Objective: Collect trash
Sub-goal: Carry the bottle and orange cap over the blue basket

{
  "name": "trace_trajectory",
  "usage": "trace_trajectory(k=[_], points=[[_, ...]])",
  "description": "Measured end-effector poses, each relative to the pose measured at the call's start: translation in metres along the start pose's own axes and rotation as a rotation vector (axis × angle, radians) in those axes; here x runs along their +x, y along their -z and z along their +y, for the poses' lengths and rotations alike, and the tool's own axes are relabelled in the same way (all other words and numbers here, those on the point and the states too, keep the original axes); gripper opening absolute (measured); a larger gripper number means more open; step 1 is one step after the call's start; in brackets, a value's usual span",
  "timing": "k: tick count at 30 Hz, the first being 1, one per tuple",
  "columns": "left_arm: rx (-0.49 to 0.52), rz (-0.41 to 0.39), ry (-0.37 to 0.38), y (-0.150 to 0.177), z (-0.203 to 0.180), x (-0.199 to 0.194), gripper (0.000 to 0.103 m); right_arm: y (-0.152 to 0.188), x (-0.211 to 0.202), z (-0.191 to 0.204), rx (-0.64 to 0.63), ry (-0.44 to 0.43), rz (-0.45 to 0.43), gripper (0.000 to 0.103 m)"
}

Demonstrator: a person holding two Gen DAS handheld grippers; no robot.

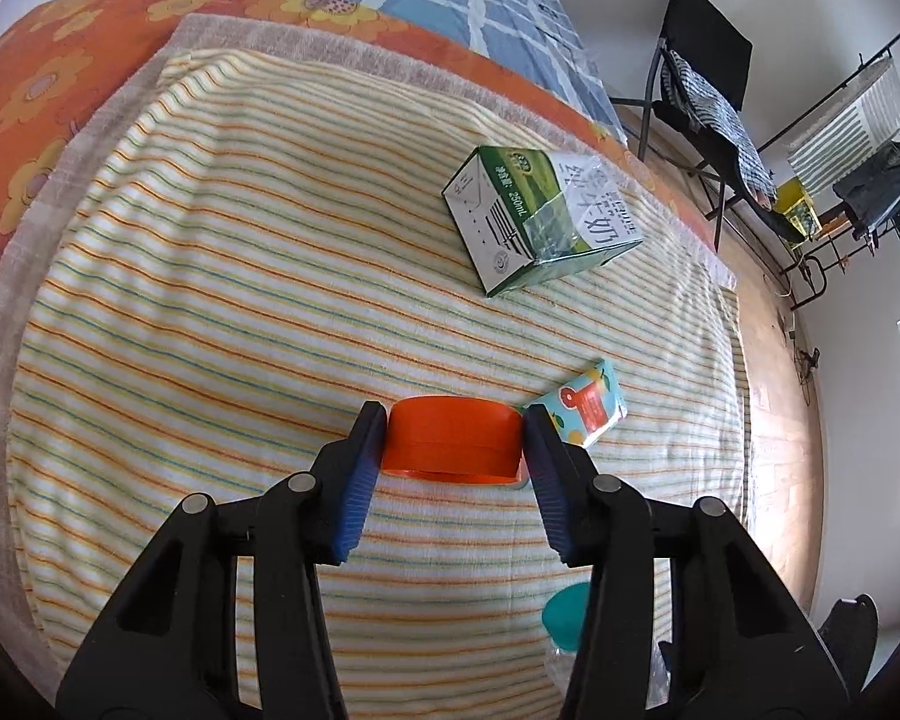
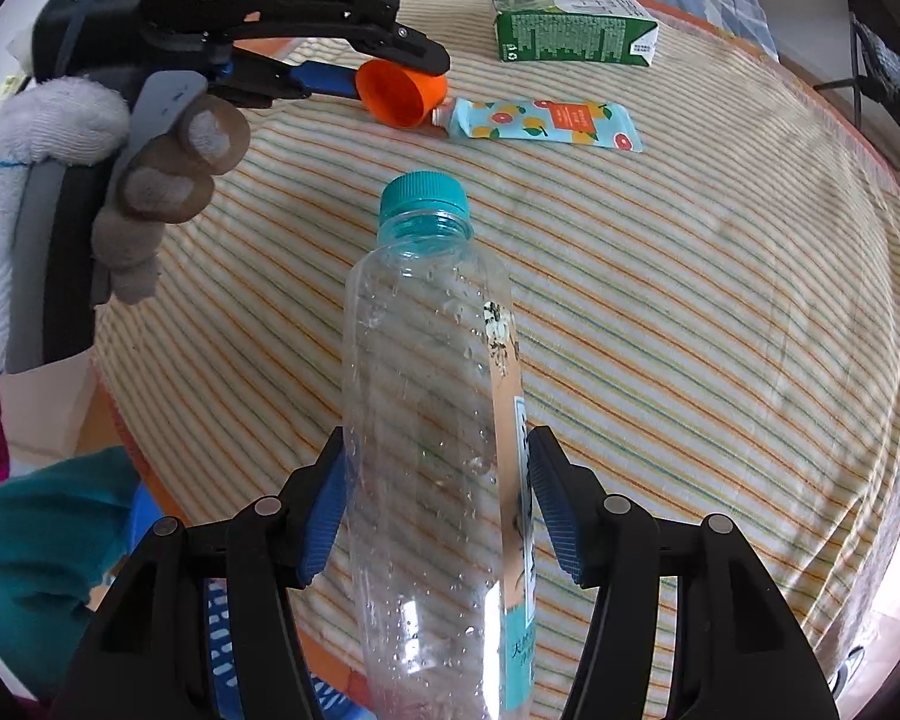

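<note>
Bottle (image 2: 432, 450) clamped in right claw (image 2: 435, 498), cap forward; left claw (image 1: 453, 444) clamps orange cup (image 1: 453, 441).

The bottle's (image 2: 432, 450) base is cut off by the bottom edge.

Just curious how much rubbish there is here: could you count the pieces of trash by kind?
Orange cups: 1, held in the left tool
Plastic bottles: 1, held in the right tool
Milk cartons: 1
Squeezed tubes: 1
Total: 4
</note>
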State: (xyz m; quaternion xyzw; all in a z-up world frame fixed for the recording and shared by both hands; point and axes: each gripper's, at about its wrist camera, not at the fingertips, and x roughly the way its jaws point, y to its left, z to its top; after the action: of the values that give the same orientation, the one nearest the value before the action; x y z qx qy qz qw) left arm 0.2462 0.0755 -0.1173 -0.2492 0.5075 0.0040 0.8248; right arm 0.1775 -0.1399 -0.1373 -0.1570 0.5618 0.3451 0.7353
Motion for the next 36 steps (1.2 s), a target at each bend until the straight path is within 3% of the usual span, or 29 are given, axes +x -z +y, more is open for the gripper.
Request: trace_trajectory(k=[1,7,17,27,36], points=[[0.006,-0.004,-0.001,0.001,0.0,-0.004,0.048,0.0,0.002,0.004,-0.003,0.003,-0.005,0.053],[0.055,-0.038,-0.024,0.012,0.002,-0.038,0.048,0.008,-0.01,0.018,-0.025,0.028,-0.053,0.053],[0.109,-0.094,-0.014,0.045,0.008,-0.109,0.048,0.028,-0.062,0.022,-0.004,0.053,-0.158,0.053],[0.195,-0.087,0.025,0.113,0.005,-0.167,0.048,0.06,-0.111,0.042,-0.012,0.048,-0.264,0.053],[0.266,-0.062,0.041,0.196,0.0,-0.197,0.048,0.096,-0.128,0.078,-0.03,-0.05,-0.303,0.053]])
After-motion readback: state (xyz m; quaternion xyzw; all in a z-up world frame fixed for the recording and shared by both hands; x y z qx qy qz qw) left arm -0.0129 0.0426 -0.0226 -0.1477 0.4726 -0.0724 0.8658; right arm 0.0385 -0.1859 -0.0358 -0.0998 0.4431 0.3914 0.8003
